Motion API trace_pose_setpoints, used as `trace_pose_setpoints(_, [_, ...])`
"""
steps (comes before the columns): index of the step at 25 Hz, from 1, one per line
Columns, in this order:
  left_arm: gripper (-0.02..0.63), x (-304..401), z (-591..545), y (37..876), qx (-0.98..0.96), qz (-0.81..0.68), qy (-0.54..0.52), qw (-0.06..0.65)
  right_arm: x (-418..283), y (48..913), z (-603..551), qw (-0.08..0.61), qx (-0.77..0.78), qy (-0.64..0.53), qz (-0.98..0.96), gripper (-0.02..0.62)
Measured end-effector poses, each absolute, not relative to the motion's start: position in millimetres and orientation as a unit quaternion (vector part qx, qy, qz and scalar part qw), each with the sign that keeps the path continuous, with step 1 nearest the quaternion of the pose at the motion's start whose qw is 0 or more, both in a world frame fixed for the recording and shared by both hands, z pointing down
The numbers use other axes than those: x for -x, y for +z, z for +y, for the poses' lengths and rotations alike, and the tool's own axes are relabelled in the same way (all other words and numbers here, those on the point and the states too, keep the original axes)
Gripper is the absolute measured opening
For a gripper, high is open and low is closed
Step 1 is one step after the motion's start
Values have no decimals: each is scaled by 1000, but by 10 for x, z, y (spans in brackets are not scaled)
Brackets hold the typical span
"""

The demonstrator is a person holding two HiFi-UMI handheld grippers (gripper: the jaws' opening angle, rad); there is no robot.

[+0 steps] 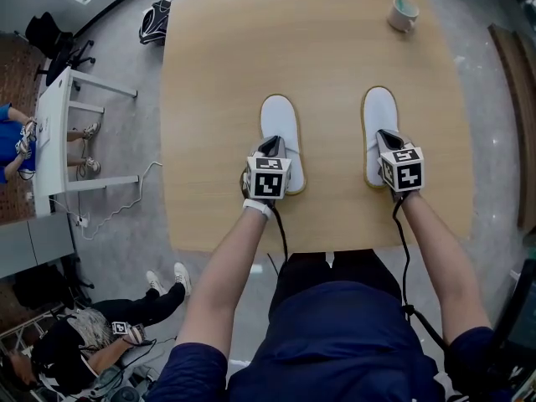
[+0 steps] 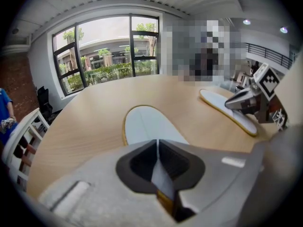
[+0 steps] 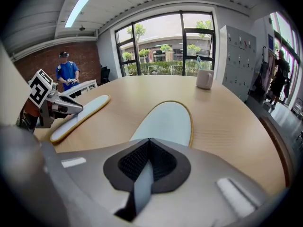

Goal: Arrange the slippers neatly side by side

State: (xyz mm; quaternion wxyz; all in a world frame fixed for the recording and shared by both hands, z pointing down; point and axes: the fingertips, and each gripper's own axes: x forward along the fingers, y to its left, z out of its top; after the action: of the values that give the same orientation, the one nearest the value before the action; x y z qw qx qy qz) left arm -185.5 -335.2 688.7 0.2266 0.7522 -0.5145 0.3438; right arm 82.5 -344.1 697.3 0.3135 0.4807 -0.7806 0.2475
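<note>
Two white slippers with yellow rims lie flat on the wooden table (image 1: pixel 218 74), toes pointing away from me, a hand's width apart. My left gripper (image 1: pixel 272 146) is shut on the heel end of the left slipper (image 1: pixel 278 122); the left gripper view shows the slipper (image 2: pixel 142 123) pinched between the jaws. The right gripper (image 1: pixel 387 138) is shut on the heel end of the right slipper (image 1: pixel 379 114), whose white edge is clamped between the jaws in the right gripper view (image 3: pixel 168 119). Each gripper view also shows the other slipper (image 2: pixel 227 109) (image 3: pixel 78 110) with the other gripper (image 2: pixel 232 104) (image 3: pixel 78 109) on it.
A white mug (image 1: pixel 403 12) (image 3: pixel 205 78) stands at the table's far right corner. The table's near edge is just behind both grippers. A black bag (image 1: pixel 154 21) lies on the floor at the far left, a white desk (image 1: pixel 59 132) stands to the left, and people sit nearby.
</note>
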Motion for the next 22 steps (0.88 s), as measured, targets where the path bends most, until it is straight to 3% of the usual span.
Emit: trace_pose_setpoints(22, [17, 1128, -2837, 6898, -778, -470, 327, 257, 41, 6912, -2867, 309, -448, 274, -793, 6])
